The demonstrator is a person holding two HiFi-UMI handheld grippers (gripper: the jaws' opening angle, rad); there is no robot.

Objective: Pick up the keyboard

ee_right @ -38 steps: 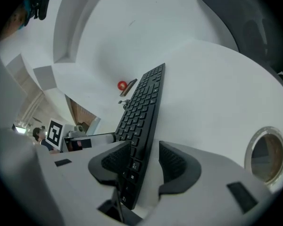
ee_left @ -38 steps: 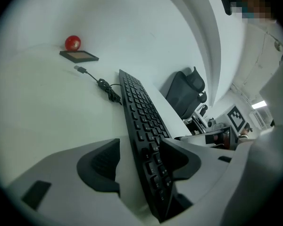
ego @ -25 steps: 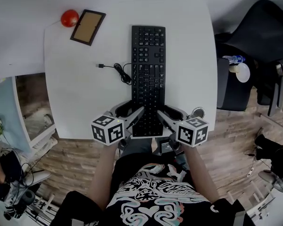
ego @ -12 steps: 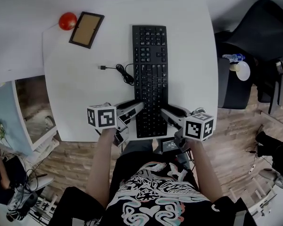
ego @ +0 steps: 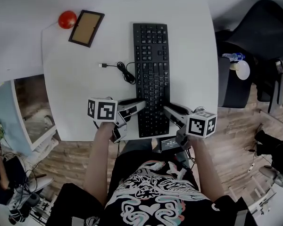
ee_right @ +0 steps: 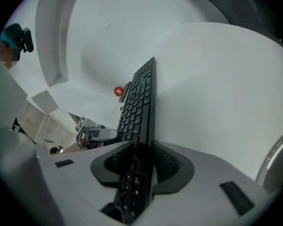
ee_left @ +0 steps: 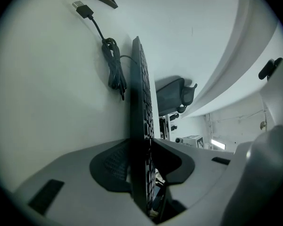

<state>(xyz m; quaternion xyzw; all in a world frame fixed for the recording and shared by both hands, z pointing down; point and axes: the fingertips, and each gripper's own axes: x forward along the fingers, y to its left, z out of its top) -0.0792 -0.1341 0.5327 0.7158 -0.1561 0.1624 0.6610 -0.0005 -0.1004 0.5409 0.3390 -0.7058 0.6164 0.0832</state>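
Observation:
A black keyboard lies lengthwise on the white table, its near end at the table's front edge. My left gripper holds the near end's left edge, turned on its side. In the left gripper view the keyboard stands edge-on between the pads, and the left gripper is shut on it. My right gripper is at the right edge of the same end. Its jaws are closing, and in the right gripper view the right gripper has both pads against the keyboard.
The keyboard's coiled USB cable lies left of it. A brown picture frame and a red ball sit at the far left corner. A black chair and a bottle stand right of the table.
Both grippers' jaws have narrowed onto the keyboard's near end. The left gripper has rolled onto its side, its marker cube turning. Neither hand has shifted place.

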